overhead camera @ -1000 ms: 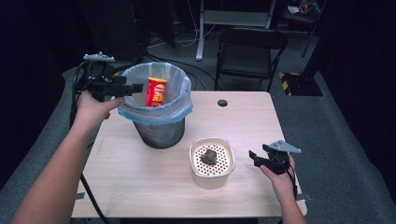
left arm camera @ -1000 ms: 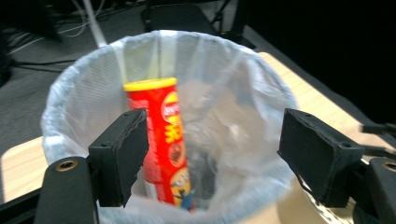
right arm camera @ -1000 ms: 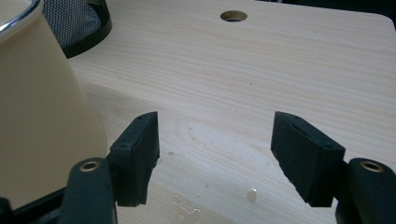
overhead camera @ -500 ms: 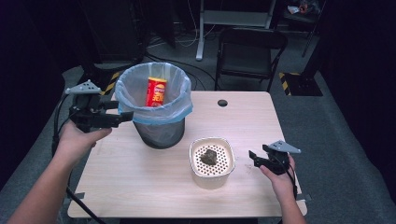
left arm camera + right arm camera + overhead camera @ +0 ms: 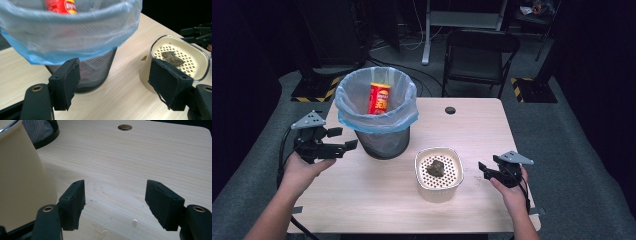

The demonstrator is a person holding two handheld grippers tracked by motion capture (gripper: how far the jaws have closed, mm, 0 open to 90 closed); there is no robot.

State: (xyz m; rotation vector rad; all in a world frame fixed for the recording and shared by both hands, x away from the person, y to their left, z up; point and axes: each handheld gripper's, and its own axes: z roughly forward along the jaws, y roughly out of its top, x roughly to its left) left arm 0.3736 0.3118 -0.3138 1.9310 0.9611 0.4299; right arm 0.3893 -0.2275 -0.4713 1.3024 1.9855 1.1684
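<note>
The cream bowl point(image 5: 438, 172) sat just beside the spread right gripper point(image 5: 492, 170), farther from the spread left gripper point(image 5: 339, 140).

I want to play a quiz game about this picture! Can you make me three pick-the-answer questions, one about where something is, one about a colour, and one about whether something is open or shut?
1. Where is the red can?
A. Inside the bin
B. On the chair
C. In the cream bowl

2. What colour is the bag lining the bin?
A. Green
B. Light blue
C. Orange

3. How are the jaws of the left gripper?
A. Clamped on the can
C. Shut on the bowl
B. Open, holding nothing

Answers:
1. A, the can stands inside the lined bin.
2. B, the plastic folded over the rim is pale blue.
3. B, its two pads stand wide apart with the table showing between them.
</note>
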